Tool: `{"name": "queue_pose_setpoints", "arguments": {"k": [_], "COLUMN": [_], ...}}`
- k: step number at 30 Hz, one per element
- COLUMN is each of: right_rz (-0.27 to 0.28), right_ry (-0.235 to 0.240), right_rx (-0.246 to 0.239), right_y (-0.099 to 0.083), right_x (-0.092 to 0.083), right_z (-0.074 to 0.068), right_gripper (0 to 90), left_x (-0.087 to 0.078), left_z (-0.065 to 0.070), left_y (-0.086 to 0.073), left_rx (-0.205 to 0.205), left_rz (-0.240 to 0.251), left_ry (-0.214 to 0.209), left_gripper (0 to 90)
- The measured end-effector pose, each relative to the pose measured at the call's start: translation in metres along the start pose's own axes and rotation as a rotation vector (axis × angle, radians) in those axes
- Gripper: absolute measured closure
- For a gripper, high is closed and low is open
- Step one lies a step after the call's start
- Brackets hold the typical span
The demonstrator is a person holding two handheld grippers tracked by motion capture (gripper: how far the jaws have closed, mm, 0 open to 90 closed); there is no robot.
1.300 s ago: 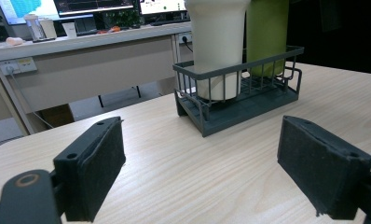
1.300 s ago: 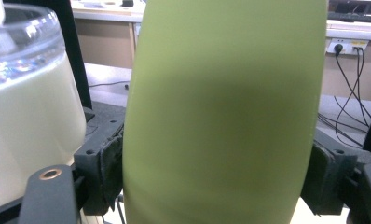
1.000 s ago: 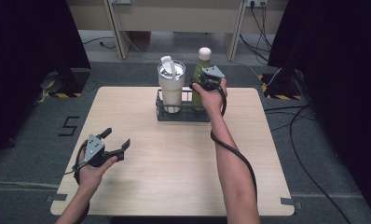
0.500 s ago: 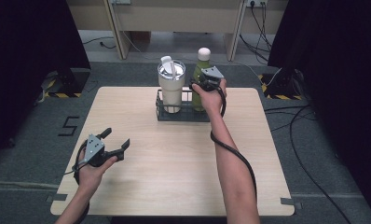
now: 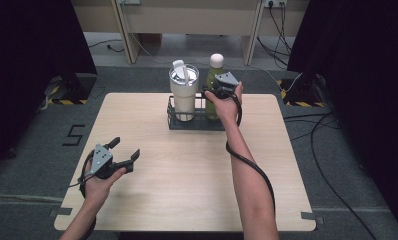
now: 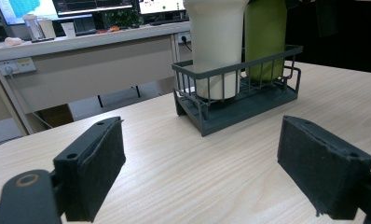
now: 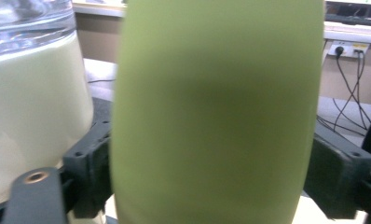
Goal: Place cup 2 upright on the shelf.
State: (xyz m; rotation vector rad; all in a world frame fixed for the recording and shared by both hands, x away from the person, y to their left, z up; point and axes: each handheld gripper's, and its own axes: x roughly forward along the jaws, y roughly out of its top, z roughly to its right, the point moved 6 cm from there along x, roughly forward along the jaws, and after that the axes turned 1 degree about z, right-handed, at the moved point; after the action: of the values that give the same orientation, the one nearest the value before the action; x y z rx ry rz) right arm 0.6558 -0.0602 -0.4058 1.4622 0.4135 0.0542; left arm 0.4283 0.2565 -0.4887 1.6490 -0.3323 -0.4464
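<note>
The green bottle [image 5: 214, 85] stands in the dark rack [image 5: 197, 122] at the upper middle of the counter [image 5: 187, 175], next to the cream cup [image 5: 183, 92]. The right tool [image 5: 222, 90] is around the bottle; its jaws just opened a bit, w/ the bottle still between them. The left tool [image 5: 124, 155], lower left, looks wide and holds nothing.

A dark figure "5" is marked on the grey floor [image 5: 32, 150] left of the bench [image 5: 187, 190]. The writing on the monitor screens [image 6: 81, 5] in the left gripper view is too small to read.
</note>
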Motion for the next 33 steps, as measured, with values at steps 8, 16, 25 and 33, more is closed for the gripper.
{"name": "queue_pose_setpoints", "arguments": {"k": [8,16,25,33], "right_rz": [0.002,-0.003,-0.002,0.008], "right_ry": [0.005,0.011,0.023,0.026], "right_rx": [0.001,-0.001,-0.002,-0.019], "right_y": [-0.001,-0.003,-0.005,-0.003], "right_x": [-0.004,-0.010,-0.019,-0.030], "right_z": [-0.001,0.000,0.001,0.001], "right_gripper": [12.7,12.1,12.4,12.5], "left_x": [0.000,0.000,0.000,0.000], "left_z": [0.000,0.000,0.001,0.001], "left_y": [0.000,0.000,0.000,-0.001], "left_rx": [0.000,0.002,0.005,0.005], "left_rz": [-0.001,-0.002,-0.003,-0.004], "left_ry": [0.001,0.002,0.001,0.001], "left_gripper": [14.0,14.0,14.0,14.0]}}
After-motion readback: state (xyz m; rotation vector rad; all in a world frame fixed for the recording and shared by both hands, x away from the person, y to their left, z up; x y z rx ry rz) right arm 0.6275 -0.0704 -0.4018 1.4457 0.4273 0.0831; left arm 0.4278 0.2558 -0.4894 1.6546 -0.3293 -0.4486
